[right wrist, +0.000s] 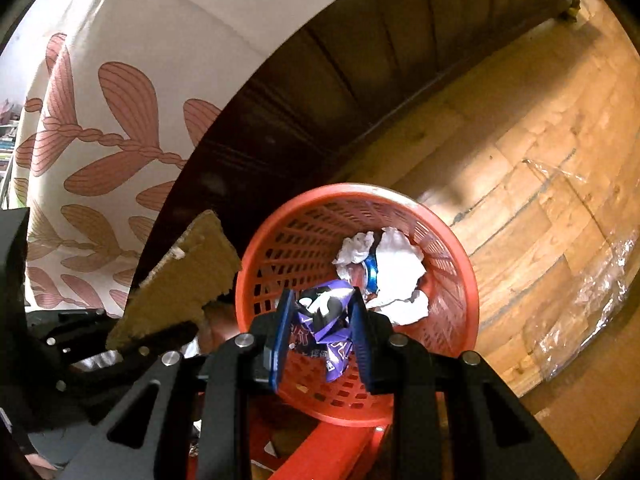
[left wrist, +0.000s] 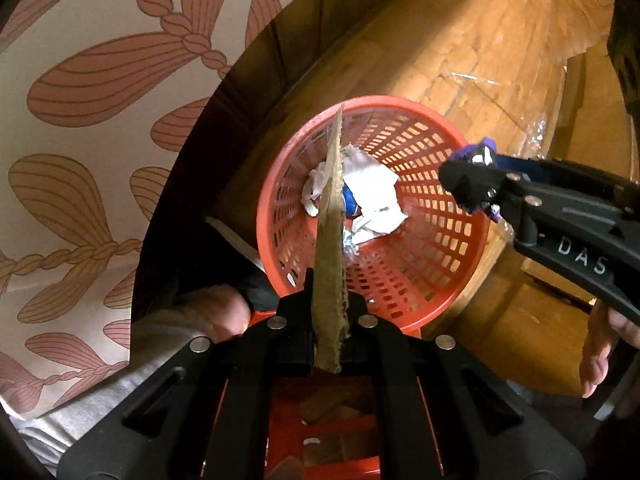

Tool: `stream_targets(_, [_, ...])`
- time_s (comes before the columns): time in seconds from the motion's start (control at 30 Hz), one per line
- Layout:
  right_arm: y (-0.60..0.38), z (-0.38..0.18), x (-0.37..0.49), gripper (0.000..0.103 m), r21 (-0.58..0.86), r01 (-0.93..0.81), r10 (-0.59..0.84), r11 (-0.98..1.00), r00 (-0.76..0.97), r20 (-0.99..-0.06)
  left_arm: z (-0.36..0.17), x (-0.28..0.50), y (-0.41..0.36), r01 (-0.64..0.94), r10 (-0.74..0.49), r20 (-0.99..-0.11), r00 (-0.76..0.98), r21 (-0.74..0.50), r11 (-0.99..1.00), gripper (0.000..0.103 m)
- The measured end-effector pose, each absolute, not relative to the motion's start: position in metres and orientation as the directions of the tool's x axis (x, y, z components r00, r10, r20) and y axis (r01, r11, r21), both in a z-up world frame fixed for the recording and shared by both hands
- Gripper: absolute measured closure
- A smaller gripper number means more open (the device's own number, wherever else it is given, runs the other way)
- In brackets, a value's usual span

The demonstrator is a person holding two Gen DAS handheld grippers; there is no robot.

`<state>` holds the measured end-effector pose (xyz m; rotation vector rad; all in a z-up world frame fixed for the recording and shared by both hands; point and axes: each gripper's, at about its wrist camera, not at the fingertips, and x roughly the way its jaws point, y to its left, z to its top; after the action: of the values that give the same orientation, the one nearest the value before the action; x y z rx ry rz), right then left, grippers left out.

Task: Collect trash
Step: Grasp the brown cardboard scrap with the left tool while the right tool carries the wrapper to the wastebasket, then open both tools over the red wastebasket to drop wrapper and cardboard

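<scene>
A red slatted basket (left wrist: 440,240) stands on the wooden floor and holds crumpled white paper (left wrist: 372,188) and a blue can (left wrist: 351,202). My left gripper (left wrist: 329,300) is shut on a torn piece of brown cardboard (left wrist: 330,240), held edge-on above the basket's near rim. My right gripper (right wrist: 320,312) is shut on a crumpled purple wrapper (right wrist: 324,320), over the basket (right wrist: 460,280). The cardboard (right wrist: 180,276) shows left of the basket in the right wrist view. The right gripper (left wrist: 472,176) shows over the basket's right rim in the left wrist view.
A clear plastic sheet (right wrist: 580,300) lies on the wooden floor (right wrist: 520,160) right of the basket. A bed with a leaf-patterned cover (left wrist: 80,120) and a dark wooden frame (right wrist: 320,100) runs along the left. A red stool (right wrist: 320,452) is under the grippers.
</scene>
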<state>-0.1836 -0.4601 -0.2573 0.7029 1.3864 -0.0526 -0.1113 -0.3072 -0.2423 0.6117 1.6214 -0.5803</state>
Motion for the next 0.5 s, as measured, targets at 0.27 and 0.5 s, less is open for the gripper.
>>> stream_targets(0.27, [-0.461,-0.250,-0.176,0.068,0.414,0.410,0.350,0.812,0.225,-0.909,-0.240,-0.111,-0.310,0.691,0.060,-0.992,-0.109,-0.032,0.722,0.097])
stream_targets(0.5, [-0.475,-0.244,-0.179,0.052,0.386,0.433,0.312,0.815,0.233,-0.921,-0.232,-0.107,-0.307,0.660,0.037,-0.993,-0.113,-0.047,0.750,0.041])
